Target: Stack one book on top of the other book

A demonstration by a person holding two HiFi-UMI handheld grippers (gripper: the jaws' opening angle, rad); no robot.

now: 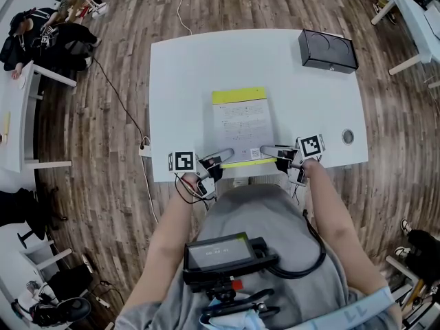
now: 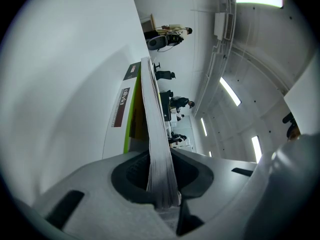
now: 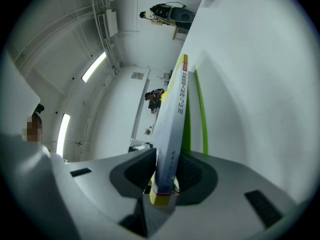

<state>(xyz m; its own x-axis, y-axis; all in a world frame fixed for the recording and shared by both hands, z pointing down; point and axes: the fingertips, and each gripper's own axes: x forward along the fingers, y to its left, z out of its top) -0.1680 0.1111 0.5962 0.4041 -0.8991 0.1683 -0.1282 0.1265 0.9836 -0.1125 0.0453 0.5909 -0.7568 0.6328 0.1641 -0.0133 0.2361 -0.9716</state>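
A white-covered book with a yellow band lies over a green-edged book in the middle of the white table. My left gripper is shut on the upper book's near left corner. There its page edges run between the jaws of the left gripper. My right gripper is shut on the near right corner. The printed spine sits in the right gripper. The green book shows just beneath, with a thin gap at the near end.
A black box stands at the table's far right corner. A round cable hole sits near the right front edge. Other white desks, cables and a seated person surround the table on the wooden floor.
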